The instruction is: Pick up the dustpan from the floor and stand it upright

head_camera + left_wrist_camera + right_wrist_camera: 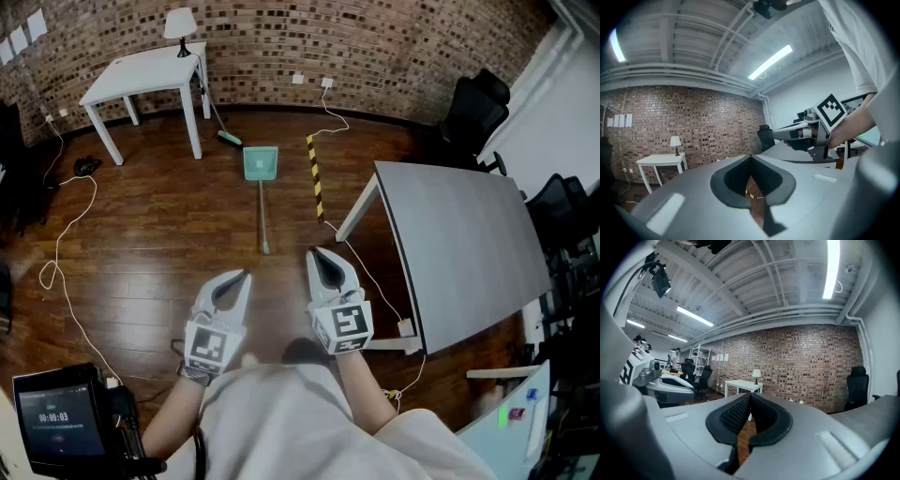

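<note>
A teal dustpan (pixel 260 162) lies flat on the wooden floor well ahead of me. Its long thin handle (pixel 262 211) runs back towards me. In the head view my left gripper (pixel 246 274) and right gripper (pixel 314 253) are held side by side at waist height, short of the handle's near end. Both are shut with nothing between the jaws. The left gripper view shows its own jaws (pixel 751 156) closed tip to tip. The right gripper view shows its jaws (pixel 750 394) closed the same way. Both point level at the far brick wall.
A white table (pixel 150 73) with a lamp (pixel 180 26) stands at the back left, a broom (pixel 225 136) leaning beside it. A grey table (pixel 464 248) fills the right. A yellow-black strip (pixel 315 174), loose cables (pixel 66 244) and black office chairs (pixel 473 108) lie around.
</note>
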{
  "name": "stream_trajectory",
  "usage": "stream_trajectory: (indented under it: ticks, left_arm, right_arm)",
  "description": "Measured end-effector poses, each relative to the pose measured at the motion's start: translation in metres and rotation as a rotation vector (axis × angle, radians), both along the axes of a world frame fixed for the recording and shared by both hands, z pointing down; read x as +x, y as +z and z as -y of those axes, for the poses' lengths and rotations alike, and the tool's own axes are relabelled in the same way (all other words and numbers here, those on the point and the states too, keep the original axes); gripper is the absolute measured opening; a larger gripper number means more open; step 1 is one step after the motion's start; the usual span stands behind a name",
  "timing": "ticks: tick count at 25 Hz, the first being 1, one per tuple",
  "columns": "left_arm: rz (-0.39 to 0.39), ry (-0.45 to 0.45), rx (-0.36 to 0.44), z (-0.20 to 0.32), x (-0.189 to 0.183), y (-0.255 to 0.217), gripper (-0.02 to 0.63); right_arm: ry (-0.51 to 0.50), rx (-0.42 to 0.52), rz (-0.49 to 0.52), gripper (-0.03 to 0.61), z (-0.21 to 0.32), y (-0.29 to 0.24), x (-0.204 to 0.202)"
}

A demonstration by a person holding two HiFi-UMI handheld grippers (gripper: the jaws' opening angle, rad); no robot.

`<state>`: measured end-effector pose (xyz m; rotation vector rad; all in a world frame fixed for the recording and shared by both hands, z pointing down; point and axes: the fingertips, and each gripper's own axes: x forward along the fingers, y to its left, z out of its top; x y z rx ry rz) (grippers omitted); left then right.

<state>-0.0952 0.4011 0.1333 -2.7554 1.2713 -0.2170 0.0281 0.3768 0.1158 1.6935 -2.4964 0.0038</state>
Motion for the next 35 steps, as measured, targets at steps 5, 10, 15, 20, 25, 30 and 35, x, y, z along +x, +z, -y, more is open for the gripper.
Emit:
stream_trajectory:
  ticks: [5, 10, 15, 20, 25, 30, 35]
  left_arm:
    - [-0.025, -0.015, -0.041, 0.006, -0.012, 0.006, 0.000]
    - [-0.035, -0.047, -0.051, 0.045, -0.015, 0.013, 0.000]
    - [-0.046, -0.103, -0.064, 0.119, -0.016, 0.018, 0.000]
    - [-0.026, -0.140, -0.049, 0.218, 0.003, 0.013, 0.000]
    - [-0.037, -0.183, -0.056, 0.305, 0.033, 0.013, 0.000]
    - [-0.042, -0.210, -0.064, 0.378, 0.058, 0.014, 0.000]
    - [-0.068, -0.201, -0.072, 0.420, 0.057, 0.007, 0.000]
  right_arm:
    - [0.012, -0.006, 0.007, 0.014, 0.006, 0.000, -0.004]
    - [0.023, -0.016, 0.025, 0.014, 0.044, 0.013, 0.004]
    - [-0.024, -0.010, 0.038, 0.014, 0.104, 0.025, 0.006]
    - [-0.060, -0.022, 0.053, 0.014, 0.191, 0.034, 0.026]
    - [-0.104, -0.032, 0.038, 0.014, 0.275, 0.026, 0.062]
    - [-0.122, -0.027, 0.034, 0.014, 0.344, 0.027, 0.095]
    - [-0.098, -0.026, 0.031, 0.014, 0.389, 0.023, 0.110]
